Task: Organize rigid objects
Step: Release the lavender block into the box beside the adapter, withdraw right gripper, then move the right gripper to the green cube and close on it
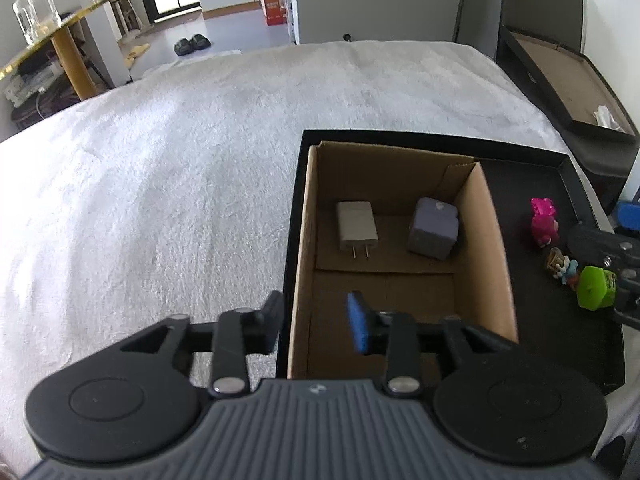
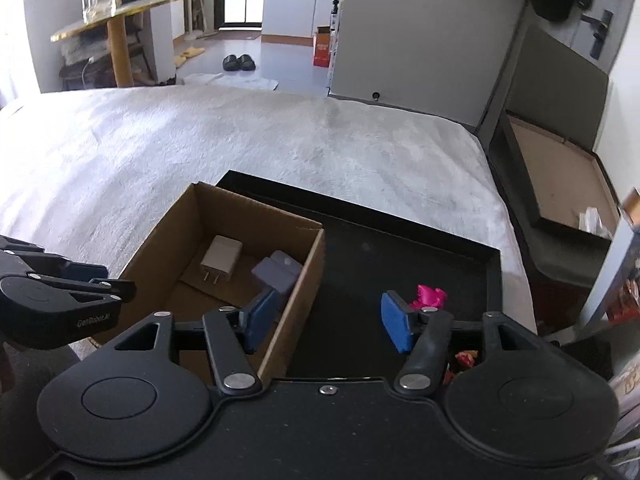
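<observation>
Bed (image 1: 168, 152) under a white fleecy cover; 1 shallow black tray (image 1: 436, 135) lies on it near the right edge. Rest of the cover is bare; cardboard box (image 1: 486, 240) stands in the tray's left part.

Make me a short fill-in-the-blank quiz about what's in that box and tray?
1. The white charger lies inside the ____ box.
2. Beside it sits a ____ cube.
3. The pink toy stands on the ____ tray.
4. The tray rests on a ____ blanket.

Missing words: cardboard; grey; black; white

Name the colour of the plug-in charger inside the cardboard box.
White charger, clearest in the left wrist view.
</observation>
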Action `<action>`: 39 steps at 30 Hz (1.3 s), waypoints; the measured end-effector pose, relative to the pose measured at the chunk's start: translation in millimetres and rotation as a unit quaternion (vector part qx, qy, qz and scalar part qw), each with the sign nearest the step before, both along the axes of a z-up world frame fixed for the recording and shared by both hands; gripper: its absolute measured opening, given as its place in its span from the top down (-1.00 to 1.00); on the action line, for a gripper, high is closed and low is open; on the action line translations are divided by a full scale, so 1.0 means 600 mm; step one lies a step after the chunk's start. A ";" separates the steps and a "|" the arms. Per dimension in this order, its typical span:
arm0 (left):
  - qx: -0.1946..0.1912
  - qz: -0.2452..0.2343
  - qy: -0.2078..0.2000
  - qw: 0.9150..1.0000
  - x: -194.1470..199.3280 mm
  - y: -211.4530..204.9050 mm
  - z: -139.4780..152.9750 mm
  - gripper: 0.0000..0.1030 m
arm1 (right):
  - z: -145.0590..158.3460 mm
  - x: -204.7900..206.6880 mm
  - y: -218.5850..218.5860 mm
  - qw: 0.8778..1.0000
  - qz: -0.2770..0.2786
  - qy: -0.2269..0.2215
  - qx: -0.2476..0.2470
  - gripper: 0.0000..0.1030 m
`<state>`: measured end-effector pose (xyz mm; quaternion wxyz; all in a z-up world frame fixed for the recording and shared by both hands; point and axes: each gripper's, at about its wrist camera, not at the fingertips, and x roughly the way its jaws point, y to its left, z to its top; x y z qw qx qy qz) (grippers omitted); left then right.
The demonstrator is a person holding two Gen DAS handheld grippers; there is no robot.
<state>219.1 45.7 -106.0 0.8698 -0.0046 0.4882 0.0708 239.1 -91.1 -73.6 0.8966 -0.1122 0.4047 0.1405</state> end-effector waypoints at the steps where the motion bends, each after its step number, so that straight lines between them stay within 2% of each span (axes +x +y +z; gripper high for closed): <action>1: 0.002 0.002 -0.002 1.000 -0.002 -0.004 0.005 0.21 | -0.001 -0.001 -0.005 1.000 -0.004 0.002 0.004 -0.14; 4: 0.010 -0.002 -0.006 1.000 -0.008 -0.016 0.016 0.06 | -0.002 -0.009 -0.022 1.000 -0.005 -0.005 0.001 -0.27; 6: 0.009 -0.005 -0.011 1.000 -0.011 -0.023 0.022 -0.12 | -0.002 -0.014 -0.035 1.000 -0.011 -0.008 0.008 -0.38; 14: 0.026 -0.018 -0.015 0.999 -0.011 -0.067 0.042 -0.36 | 0.000 -0.022 -0.077 0.999 -0.018 -0.011 0.025 -0.38; 17: 0.030 -0.021 -0.013 0.999 -0.009 -0.083 0.045 -0.37 | -0.002 -0.022 -0.092 0.999 -0.023 -0.014 0.021 -0.40; 21: 0.035 -0.020 -0.014 0.999 -0.008 -0.101 0.048 -0.39 | -0.005 -0.023 -0.121 0.999 -0.037 -0.014 0.036 -0.57; 32: 0.057 -0.018 -0.028 0.998 -0.001 -0.148 0.049 -0.39 | -0.038 -0.022 -0.182 0.994 -0.056 -0.006 0.095 -0.56; 39: 0.061 -0.025 -0.036 0.997 0.018 -0.180 0.036 -0.39 | -0.066 -0.011 -0.209 0.994 -0.062 -0.010 0.087 -0.50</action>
